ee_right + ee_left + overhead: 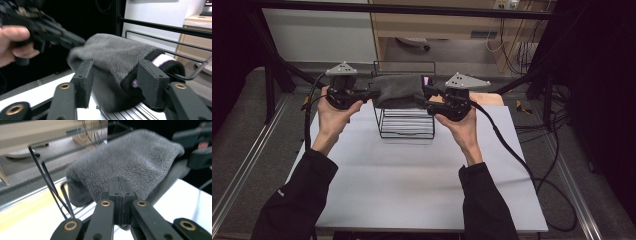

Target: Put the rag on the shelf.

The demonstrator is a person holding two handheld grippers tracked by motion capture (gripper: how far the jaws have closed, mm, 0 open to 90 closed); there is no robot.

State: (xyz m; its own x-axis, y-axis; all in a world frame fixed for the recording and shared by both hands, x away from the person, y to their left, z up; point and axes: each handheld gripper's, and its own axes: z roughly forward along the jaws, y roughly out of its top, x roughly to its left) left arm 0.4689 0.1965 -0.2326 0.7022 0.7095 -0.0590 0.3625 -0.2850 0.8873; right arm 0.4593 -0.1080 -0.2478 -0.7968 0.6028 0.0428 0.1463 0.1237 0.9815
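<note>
A grey fuzzy sock [397, 90] with a black cuff and a pink stripe [162, 60] lies draped over the top of a black wire rack [407, 125]. My left gripper [373, 94] is at the sock's left end, jaws pressed together with grey fabric pinched at the tips [121, 182]. My right gripper [424, 97] is at the cuff end. Its two pads [85, 80] stand apart with the cuff [130, 82] between them, not squeezing it. In the right gripper view the left gripper [72, 40] reaches the sock from the far side.
The rack stands at the back middle of a white tabletop [412, 175]. Black frame bars [412, 9] cross overhead and cables [522, 160] trail off to the right. A wooden cabinet [437, 25] stands behind the table.
</note>
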